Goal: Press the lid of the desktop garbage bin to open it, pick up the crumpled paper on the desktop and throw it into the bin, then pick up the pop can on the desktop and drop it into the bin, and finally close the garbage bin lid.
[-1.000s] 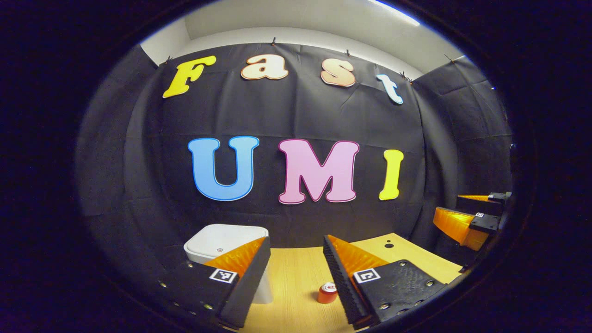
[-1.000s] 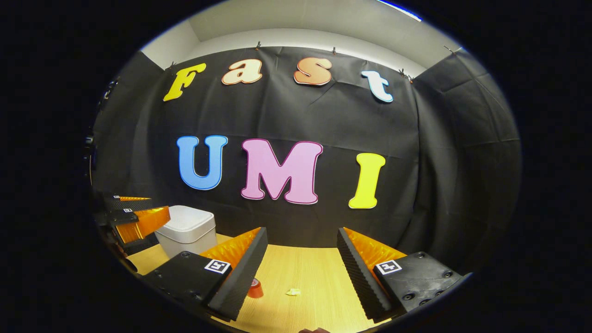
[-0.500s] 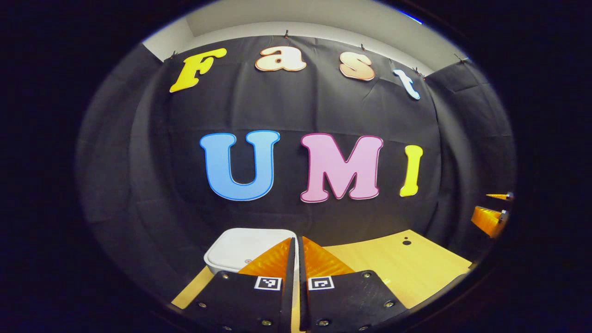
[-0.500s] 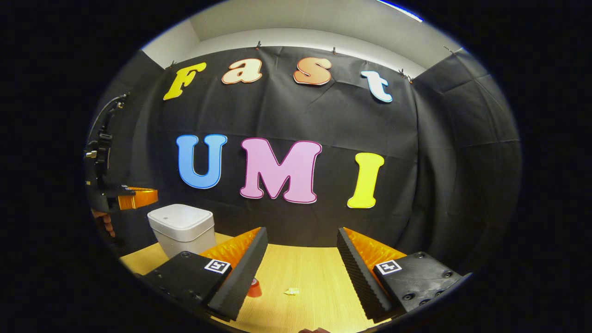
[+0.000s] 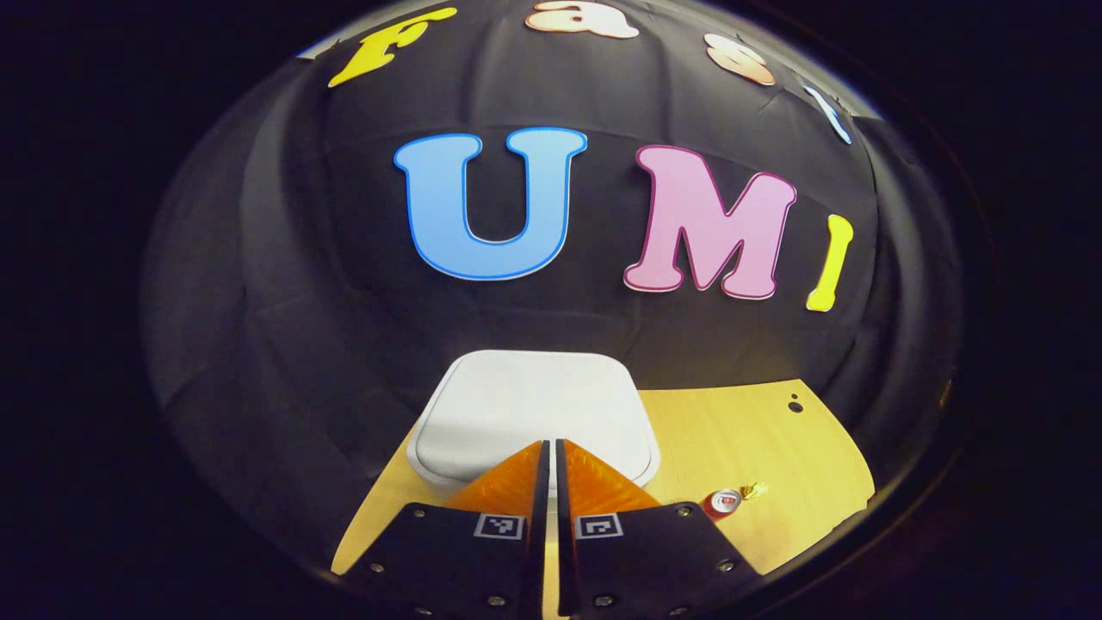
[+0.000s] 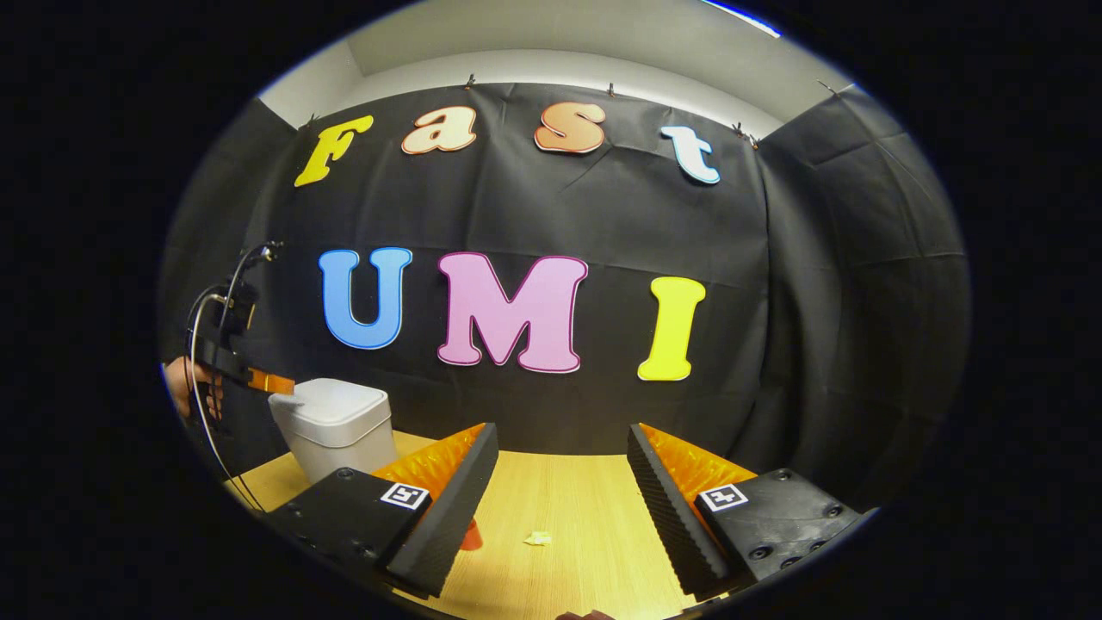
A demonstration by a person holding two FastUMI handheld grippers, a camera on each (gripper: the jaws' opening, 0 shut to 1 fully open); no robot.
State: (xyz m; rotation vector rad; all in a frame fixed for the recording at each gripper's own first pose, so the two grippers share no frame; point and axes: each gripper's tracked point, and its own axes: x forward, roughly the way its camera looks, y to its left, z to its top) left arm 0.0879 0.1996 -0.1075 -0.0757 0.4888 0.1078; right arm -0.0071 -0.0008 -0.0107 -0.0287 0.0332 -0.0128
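over the wooden desktop (image 5: 758, 448) our closed left gripper (image 5: 551, 444) hovers right above the bin lid (image 5: 534, 405), nearer than our open right gripper (image 6: 560, 465).

Left gripper (image 5: 551, 452), bottom centre of left gripper view: two wedge-shaped fingers on flat dark textured plates, each plate carrying a small square black-and-white marker and several round screw heads along the edges.

Right gripper (image 6: 560, 478), bottom of right gripper view: same plates, markers, screws; ridged inner pads (image 6: 667, 508).

Far left of right gripper view: hand (image 6: 182, 386) on a handle, thin looping cable (image 6: 196, 344).
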